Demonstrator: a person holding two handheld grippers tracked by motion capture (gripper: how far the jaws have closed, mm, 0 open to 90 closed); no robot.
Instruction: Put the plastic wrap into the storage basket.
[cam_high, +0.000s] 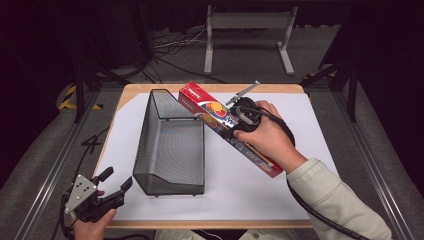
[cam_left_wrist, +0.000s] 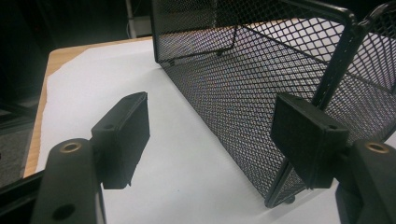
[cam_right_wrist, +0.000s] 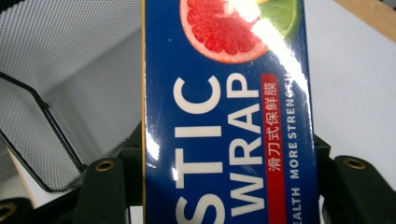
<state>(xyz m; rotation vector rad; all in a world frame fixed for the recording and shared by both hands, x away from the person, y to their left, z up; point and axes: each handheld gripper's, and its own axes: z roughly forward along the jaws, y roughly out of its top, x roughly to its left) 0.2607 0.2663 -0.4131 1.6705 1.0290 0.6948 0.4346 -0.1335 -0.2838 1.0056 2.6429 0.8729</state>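
Clamping the plastic wrap box (cam_high: 227, 127) at mid-length, the right gripper (cam_high: 239, 120) is holding its long axis slanted just beside the mesh basket (cam_high: 170, 150), while the left gripper (cam_high: 116, 187) is waiting open at the basket's near corner.

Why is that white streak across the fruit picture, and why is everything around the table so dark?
Right gripper view: glare on the glossy box washes out the print. High view: light falls on the white sheet, the room stays black.

High view looks forward and down over the whole table (cam_high: 300, 90). Left gripper view sits low and close beside the mesh basket (cam_left_wrist: 261, 84), facing along its wall. Right gripper view is pressed against the plastic wrap box (cam_right_wrist: 224, 121); all three share the basket.
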